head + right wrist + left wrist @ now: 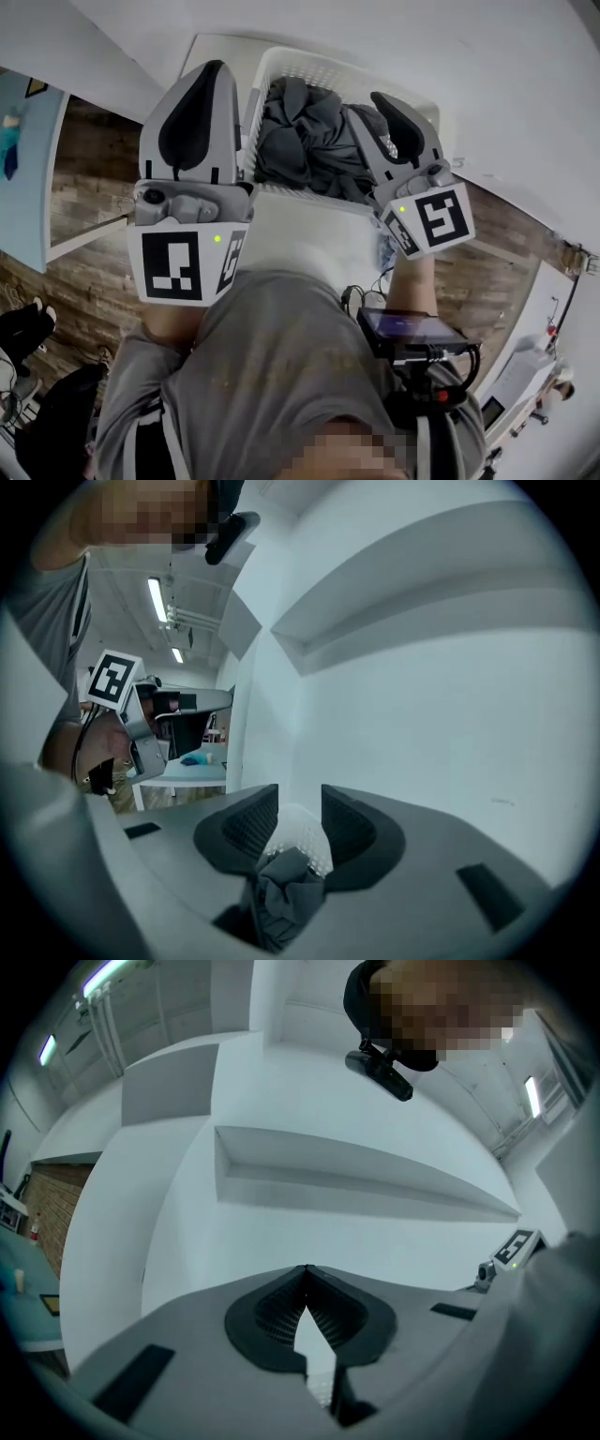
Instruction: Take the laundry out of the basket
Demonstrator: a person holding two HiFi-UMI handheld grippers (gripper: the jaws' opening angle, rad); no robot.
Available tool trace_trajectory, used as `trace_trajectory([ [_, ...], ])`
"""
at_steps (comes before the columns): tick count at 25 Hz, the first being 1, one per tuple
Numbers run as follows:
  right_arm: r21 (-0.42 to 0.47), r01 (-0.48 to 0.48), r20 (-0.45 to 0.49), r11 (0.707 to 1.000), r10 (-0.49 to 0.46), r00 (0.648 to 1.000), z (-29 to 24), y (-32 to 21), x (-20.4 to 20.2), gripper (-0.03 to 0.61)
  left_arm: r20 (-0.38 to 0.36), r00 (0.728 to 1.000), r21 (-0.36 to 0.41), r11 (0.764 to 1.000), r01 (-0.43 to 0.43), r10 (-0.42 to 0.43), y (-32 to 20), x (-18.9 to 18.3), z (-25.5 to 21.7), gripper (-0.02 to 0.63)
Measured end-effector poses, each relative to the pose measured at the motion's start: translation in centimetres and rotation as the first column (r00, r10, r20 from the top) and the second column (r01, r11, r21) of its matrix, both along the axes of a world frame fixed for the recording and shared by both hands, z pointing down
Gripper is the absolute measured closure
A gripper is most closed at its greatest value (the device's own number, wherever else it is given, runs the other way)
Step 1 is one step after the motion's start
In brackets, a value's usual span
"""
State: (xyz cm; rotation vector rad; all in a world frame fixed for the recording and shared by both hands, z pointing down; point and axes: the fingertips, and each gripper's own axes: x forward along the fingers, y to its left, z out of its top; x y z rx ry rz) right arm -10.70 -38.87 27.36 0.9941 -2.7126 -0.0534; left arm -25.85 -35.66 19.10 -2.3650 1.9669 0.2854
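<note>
Laundry (pixel 305 131), a dark grey crumpled heap, sits in the white basket (pixel 309 67) on the far side, against the wall. It looks soft, light and limp, so it should sag and trail once lifted. A raised fold on top of the heap seems the best place to pinch. The heap has no real heading; it lies along the basket's length, left to right. Right tongs (pixel 386 103) hang over it with jaws apart, cloth showing in the gap but not pinched. Left tongs (pixel 306 1271) are closed on nothing, left of the basket.
</note>
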Motion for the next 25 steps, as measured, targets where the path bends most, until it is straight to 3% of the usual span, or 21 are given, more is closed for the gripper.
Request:
trace_trajectory([
  [6, -0.101, 0.078, -0.109, 0.992, -0.089, 0.99, 4.6, -2.5, -4.1, 0.344, -0.044, 0.999, -0.035, 0.999, 0.005, -0.006, -2.4, -2.7, 1.9, 0.606],
  [12, -0.238, 0.168, -0.246, 0.957, -0.227, 0.942, 10.8, -3.4, -7.4, 0.254, -0.094, 0.994, -0.111, 0.993, 0.043, -0.054, -4.6, -6.3, 5.6, 0.606],
  [20, -0.382, 0.16, -0.371, 0.91, -0.31, 0.875, 18.1, -3.3, -8.8, 0.152, -0.158, 0.983, -0.164, 0.984, 0.066, -0.092, -6.6, -9.1, 8.9, 0.606],
  [25, -0.432, 0.173, -0.388, 0.885, -0.355, 0.85, 21.0, -2.8, -9.6, 0.147, -0.17, 0.98, -0.187, 0.98, 0.067, -0.1, -7.2, -10.0, 10.2, 0.606],
])
